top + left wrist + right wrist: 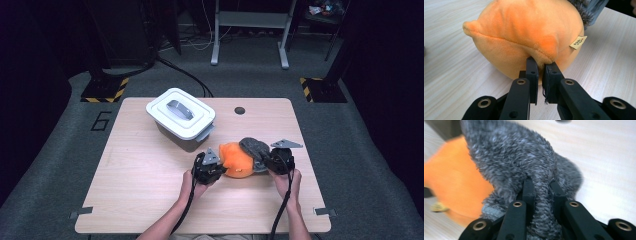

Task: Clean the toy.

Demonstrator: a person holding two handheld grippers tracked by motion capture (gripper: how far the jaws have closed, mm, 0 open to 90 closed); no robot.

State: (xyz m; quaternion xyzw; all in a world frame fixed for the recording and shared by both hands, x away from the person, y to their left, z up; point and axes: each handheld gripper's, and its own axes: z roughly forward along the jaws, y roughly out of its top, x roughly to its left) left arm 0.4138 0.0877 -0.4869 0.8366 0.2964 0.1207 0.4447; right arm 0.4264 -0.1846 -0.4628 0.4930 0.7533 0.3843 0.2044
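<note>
Forearms enter high view at 6 o'clock. Left gripper (209, 167) at plush toy's (236, 160) 9 o'clock, right gripper (278, 159) at its 3 o'clock; toy on table (140, 175), lidded white box (181, 118) at toy's 10 o'clock. Left gripper view: jaws pinch fold of orange plush, small tag (578, 42) at 2 o'clock. Right gripper view: jaws clamp tuft of grey fur (524, 165), orange body at 9 o'clock.

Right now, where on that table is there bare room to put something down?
The near left corner of the table is bare, from the lidded box down to the front edge. The far right corner is bare too. It is crowded around the plush toy.
</note>
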